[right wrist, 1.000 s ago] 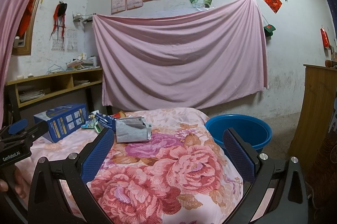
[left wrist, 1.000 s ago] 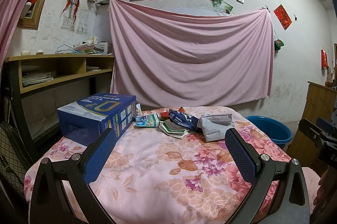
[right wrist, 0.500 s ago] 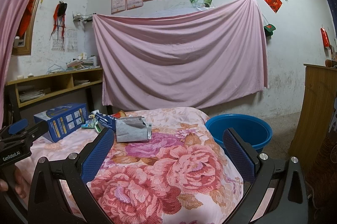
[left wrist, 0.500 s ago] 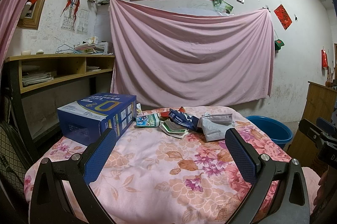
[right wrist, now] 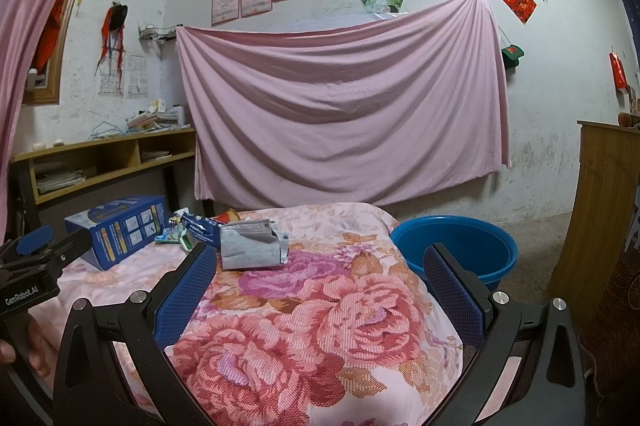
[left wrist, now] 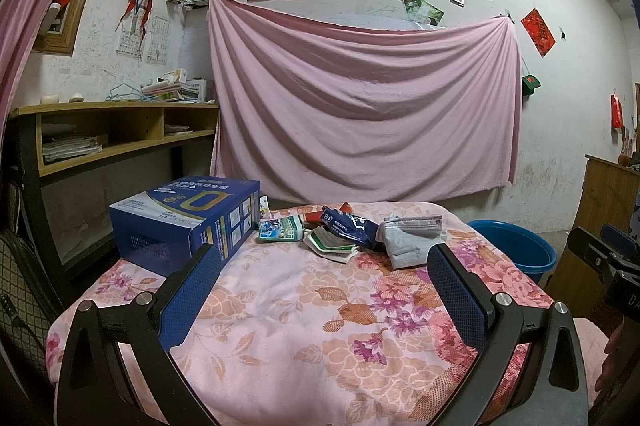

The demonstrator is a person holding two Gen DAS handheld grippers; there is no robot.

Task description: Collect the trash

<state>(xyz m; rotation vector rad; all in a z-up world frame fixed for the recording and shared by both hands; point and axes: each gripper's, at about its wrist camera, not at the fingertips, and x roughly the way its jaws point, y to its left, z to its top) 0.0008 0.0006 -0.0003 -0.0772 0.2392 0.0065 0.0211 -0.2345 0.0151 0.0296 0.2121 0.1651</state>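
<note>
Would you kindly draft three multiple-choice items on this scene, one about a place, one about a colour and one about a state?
1. Where is the basin?
A. on the shelf
B. on the floor beside the table
C. on the blue box

2. What colour is the basin?
A. red
B. blue
C. white

3. How do the left gripper and right gripper stand?
A. both open, holding nothing
B. both shut on wrappers
C. left shut on the grey mask

Key: 1 B, it sits low past the table's edge. 2 B, its rim and wall are blue. 3 A, bare flowered cloth shows between each pair of fingers.
</note>
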